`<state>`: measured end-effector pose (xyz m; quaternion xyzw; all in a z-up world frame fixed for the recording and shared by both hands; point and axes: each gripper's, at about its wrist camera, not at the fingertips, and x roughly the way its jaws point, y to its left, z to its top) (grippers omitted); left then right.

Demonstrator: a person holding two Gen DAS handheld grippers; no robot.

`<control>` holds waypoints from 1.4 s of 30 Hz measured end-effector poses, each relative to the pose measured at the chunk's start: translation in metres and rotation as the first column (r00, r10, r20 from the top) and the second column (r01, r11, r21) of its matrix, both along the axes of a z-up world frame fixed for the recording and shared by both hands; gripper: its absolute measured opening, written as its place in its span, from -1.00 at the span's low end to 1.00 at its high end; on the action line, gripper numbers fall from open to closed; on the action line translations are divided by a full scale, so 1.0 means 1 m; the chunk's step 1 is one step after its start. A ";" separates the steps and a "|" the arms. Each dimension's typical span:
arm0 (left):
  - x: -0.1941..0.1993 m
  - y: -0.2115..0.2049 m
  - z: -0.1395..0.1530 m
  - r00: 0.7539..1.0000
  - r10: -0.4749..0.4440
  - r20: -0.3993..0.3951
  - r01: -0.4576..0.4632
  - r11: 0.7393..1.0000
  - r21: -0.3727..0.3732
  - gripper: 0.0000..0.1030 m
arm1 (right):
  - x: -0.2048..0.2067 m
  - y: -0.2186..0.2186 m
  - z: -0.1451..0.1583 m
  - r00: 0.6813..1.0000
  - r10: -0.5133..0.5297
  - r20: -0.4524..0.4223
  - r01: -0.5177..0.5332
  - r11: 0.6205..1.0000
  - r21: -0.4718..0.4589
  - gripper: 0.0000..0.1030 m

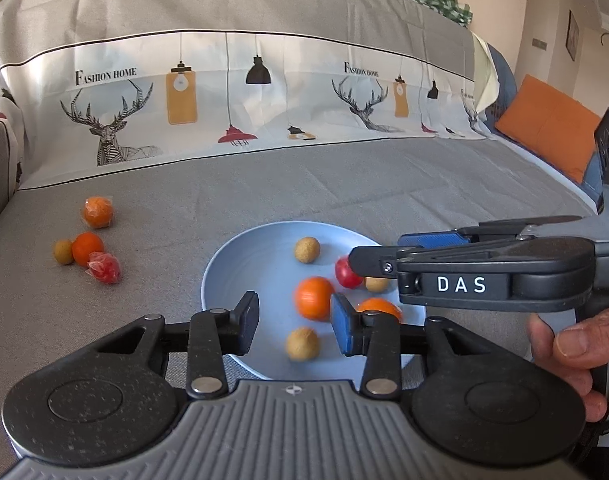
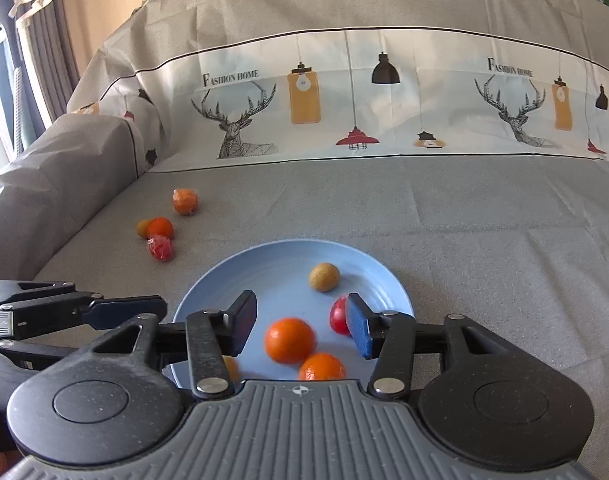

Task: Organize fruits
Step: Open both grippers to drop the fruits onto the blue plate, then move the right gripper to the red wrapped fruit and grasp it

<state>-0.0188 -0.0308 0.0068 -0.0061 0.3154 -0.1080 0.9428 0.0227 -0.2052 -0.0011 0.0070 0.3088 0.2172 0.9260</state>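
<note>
Both grippers hang over the blue plate (image 1: 224, 276) rn, which sits on the grey cover (image 1: 344, 184) of a sofa w/ a deer-and-lamp print along the back.

Left gripper (image 1: 295, 322): jaws spread apart, nothing pinched. An orange (image 1: 313, 298) lies blurry on the plate just past the gap, closer to the blue pad, not touched by either pad afaict. A tan fruit (image 1: 303, 344), also blurry, sits nearer the cam beside that pad.

Right gripper (image 2: 302, 328): jaws also parted, holding nothing. In its own view a blurry orange (image 2: 290, 340) is in the gap but clear of both pads. The red fruit (image 2: 338, 316) is right behind the blue pad; can't tell if it touches. From the left cam the right gripper comes in sideways from the right, tips over the red fruit, and a hand (image 1: 572, 356) grips its handle.

Plate contents: 2 oranges (second one (image 1: 378, 308) at the near right rim), the red fruit, and 3 small tan ones, incl one at the back (image 1: 307, 250) and one half hidden under the right gripper (image 1: 375, 283).

Off the plate, well to the left on the cover: a plastic-wrapped orange (image 1: 98, 212) further back, then a tight cluster of a bare orange (image 1: 87, 248), a small tan fruit (image 1: 63, 251) touching it, and a wrapped red fruit (image 1: 104, 267) just in front. An orange cushion (image 1: 548, 126) sits far right.
</note>
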 end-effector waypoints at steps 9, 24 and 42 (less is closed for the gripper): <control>-0.006 0.011 0.012 0.999 0.028 0.043 -0.026 0.999 -0.038 -0.19 | 0.001 0.001 0.001 1.000 -0.021 0.005 0.021 1.000 0.010 0.00; 0.014 0.076 0.034 0.973 0.232 -0.012 -0.231 0.956 -0.180 -0.65 | 0.007 0.038 0.010 0.998 0.052 0.027 -0.054 0.994 0.095 -0.51; 0.096 0.209 -0.015 0.811 0.566 -0.148 -0.583 0.760 -0.287 -0.65 | 0.038 0.124 0.007 0.974 0.225 0.021 -0.226 0.965 0.136 -0.51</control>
